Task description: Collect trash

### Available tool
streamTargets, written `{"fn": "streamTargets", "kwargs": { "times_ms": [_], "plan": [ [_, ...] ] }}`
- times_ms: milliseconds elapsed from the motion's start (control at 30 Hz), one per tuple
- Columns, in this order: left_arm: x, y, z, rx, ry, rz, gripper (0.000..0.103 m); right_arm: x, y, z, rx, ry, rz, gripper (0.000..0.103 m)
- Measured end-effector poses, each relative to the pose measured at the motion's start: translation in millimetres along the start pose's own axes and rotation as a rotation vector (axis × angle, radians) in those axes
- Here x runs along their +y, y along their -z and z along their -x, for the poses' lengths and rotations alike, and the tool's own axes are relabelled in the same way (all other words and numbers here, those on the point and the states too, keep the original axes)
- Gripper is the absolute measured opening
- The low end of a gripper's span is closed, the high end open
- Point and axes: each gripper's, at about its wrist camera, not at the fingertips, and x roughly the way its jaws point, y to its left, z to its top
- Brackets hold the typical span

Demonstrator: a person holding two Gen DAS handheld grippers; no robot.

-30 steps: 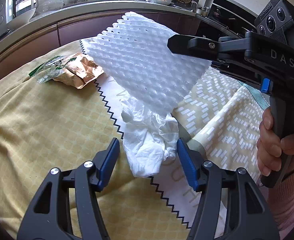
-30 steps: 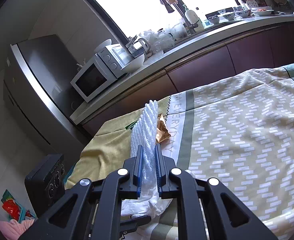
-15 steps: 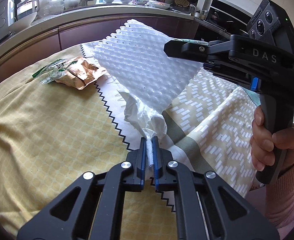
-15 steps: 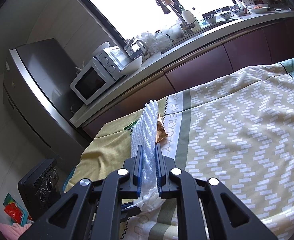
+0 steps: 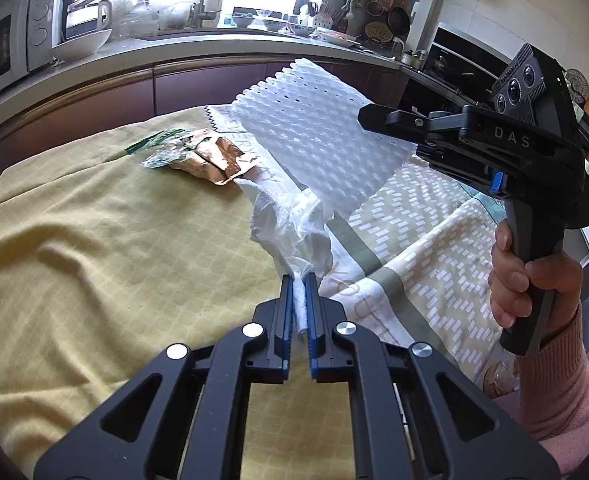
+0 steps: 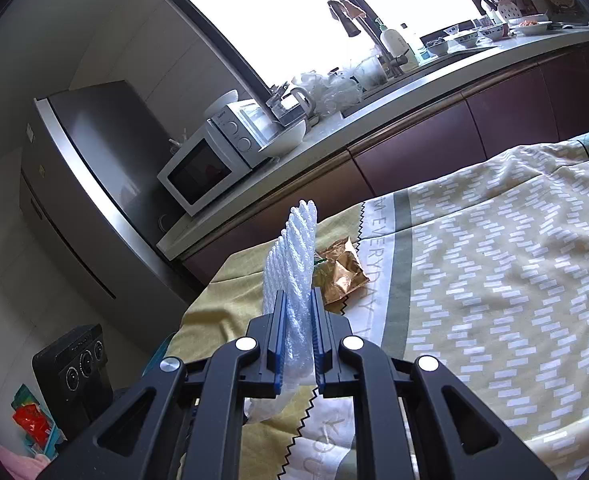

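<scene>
Left gripper (image 5: 299, 286), nearest the camera: fingers clenched on one end of a crumpled white plastic bag (image 5: 294, 228), whose far end trails onto the yellow patterned cloth (image 5: 94, 264) covering the worktop. Right gripper (image 6: 297, 312), above and to the right: fingers clamped on a white foam mesh sheet (image 5: 318, 140), held clear of the cloth. Beyond, lying on the cloth: a crumpled gold foil wrapper (image 5: 214, 156) touching a green-printed clear wrapper (image 5: 160, 148). Background: kitchen counter (image 5: 166, 46) with microwave (image 6: 210, 164).
</scene>
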Motion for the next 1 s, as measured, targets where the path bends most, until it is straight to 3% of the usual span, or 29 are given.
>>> {"fn": "streamTargets", "kwargs": {
  "times_ms": [1000],
  "plan": [
    [71,44,85,-0.094,-0.166,0.157,0.007,62,20,-50,0.1,-0.131,0.049,0.011]
  ]
}}
